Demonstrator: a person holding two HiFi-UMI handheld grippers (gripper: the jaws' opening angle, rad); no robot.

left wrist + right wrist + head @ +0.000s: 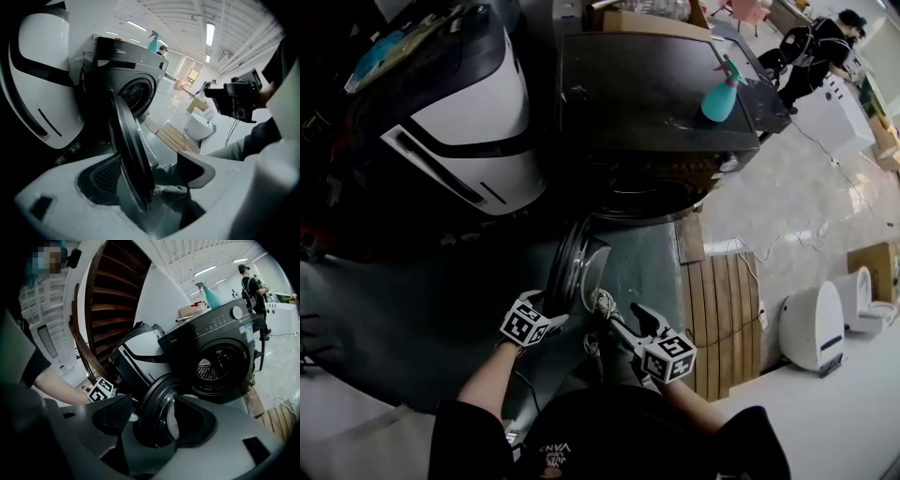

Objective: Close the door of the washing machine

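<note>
The dark front-loading washing machine (pixel 656 103) stands ahead with its round door (pixel 578 267) swung wide open towards me. My left gripper (pixel 546 314) is at the door's near edge. In the left gripper view the door's rim (pixel 129 140) passes between the wide-spread jaws of the left gripper (pixel 150 173), close to the left pad (pixel 105 176) and apart from the right one. My right gripper (pixel 628 323) hovers just right of the door, open. In the right gripper view the door (pixel 157 404) fills the gap of the right gripper (pixel 154 416), with the drum opening (pixel 208 369) behind it.
A white and black appliance (pixel 469 112) stands left of the machine. A teal spray bottle (pixel 719 98) stands on the machine's top. On the floor to the right lie wooden slats (pixel 722 319), with a white toilet-like unit (pixel 814 328) beyond. A person (pixel 816 52) works far back right.
</note>
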